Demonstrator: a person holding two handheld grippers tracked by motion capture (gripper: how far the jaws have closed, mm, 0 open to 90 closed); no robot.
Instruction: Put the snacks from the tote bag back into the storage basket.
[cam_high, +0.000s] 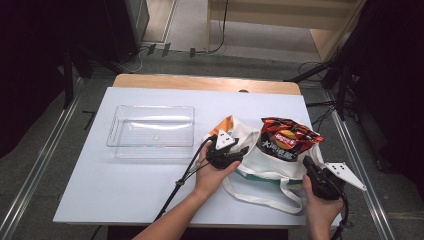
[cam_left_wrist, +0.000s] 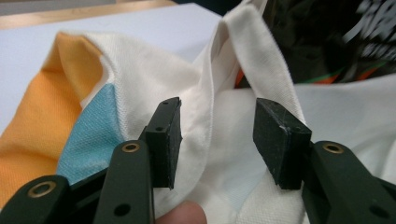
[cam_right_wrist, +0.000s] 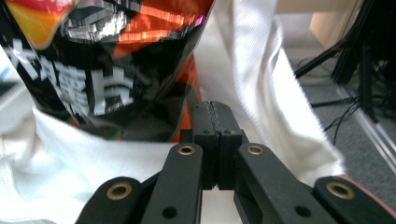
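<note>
A white tote bag (cam_high: 260, 161) with orange and light blue patches lies on the white table (cam_high: 125, 185), right of centre. A black and red chip bag (cam_high: 286, 137) stands out of its mouth. My left gripper (cam_high: 242, 151) is at the bag's left rim. In the left gripper view its jaws (cam_left_wrist: 217, 140) stand open, and a fold of white fabric (cam_left_wrist: 205, 98) runs between the pads without being pressed. My right gripper (cam_high: 306, 161) is at the bag's right side. Its jaws (cam_right_wrist: 215, 116) are shut, pad against pad, just in front of the chip bag (cam_right_wrist: 93, 70).
An empty clear plastic tray (cam_high: 152, 131) sits left of the bag. The tote's long handle (cam_high: 260, 197) loops toward the near edge of the table. Cables trail from both grippers. Dark stands and floor cables surround the table.
</note>
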